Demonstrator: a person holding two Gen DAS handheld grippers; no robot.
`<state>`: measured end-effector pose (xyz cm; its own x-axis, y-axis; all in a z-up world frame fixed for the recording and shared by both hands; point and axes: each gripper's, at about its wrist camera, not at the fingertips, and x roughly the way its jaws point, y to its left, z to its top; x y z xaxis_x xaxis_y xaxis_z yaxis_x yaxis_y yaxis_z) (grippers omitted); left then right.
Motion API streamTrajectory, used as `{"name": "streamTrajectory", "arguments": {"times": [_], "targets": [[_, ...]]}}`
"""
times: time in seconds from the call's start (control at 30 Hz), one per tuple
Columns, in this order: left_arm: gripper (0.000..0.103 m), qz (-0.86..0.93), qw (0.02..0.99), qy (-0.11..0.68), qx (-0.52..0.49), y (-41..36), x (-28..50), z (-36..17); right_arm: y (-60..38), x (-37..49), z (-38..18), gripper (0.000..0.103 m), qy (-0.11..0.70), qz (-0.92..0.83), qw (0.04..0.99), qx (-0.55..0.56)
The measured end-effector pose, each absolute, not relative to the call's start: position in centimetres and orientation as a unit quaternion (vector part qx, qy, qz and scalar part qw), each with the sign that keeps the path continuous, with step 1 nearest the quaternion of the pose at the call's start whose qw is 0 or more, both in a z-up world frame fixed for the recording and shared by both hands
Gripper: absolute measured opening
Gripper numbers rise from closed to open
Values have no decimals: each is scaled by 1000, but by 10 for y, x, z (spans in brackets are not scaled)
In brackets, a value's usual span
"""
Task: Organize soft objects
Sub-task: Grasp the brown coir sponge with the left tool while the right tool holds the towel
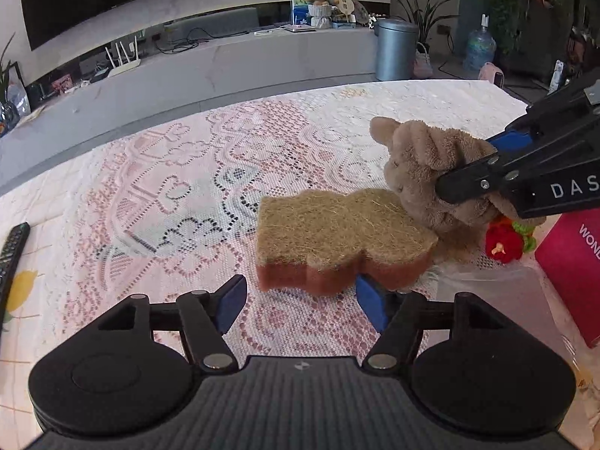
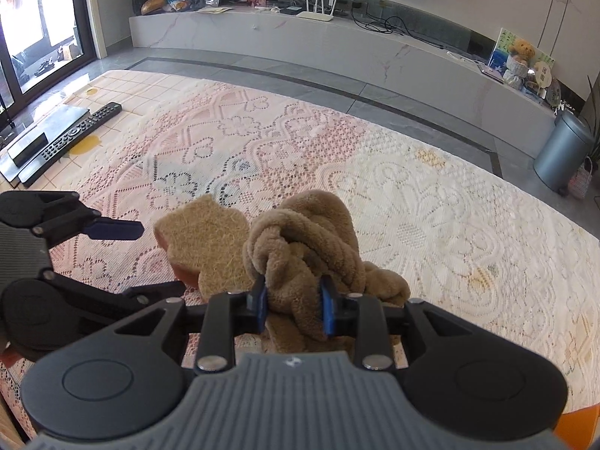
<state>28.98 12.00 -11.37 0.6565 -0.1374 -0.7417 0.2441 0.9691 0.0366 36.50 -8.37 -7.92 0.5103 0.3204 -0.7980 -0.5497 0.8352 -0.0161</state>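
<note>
The scouring sponge (image 1: pixel 337 240) sits just right of centre in the left wrist view, flat on the lace cloth: a wavy-edged block with a coarse tan fibre top and a reddish-brown foam base. Touching its right end, in the right-middle of that frame, is a knotted brown plush towel (image 1: pixel 423 165), fuzzy and twisted into thick folds, raised at one end. In the right wrist view the towel (image 2: pixel 303 240) fills the lower centre, with the sponge (image 2: pixel 206 240) to its left.
</note>
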Motion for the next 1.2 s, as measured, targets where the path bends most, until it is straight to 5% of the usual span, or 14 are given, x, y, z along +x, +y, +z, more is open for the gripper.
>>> {"name": "streamTrajectory", "arguments": {"times": [0.7,0.8,1.2], "targets": [[87,-142,911,383,52,129,300,-128,-83,369,-82,29,439,258,852,-125],[74,-147,912,380,51,126,298,-127,-82,368,-82,29,439,259,851,-129],[50,-119,919,365,89,111,284,-118,-81,365,-82,30,434,257,852,-138]]}}
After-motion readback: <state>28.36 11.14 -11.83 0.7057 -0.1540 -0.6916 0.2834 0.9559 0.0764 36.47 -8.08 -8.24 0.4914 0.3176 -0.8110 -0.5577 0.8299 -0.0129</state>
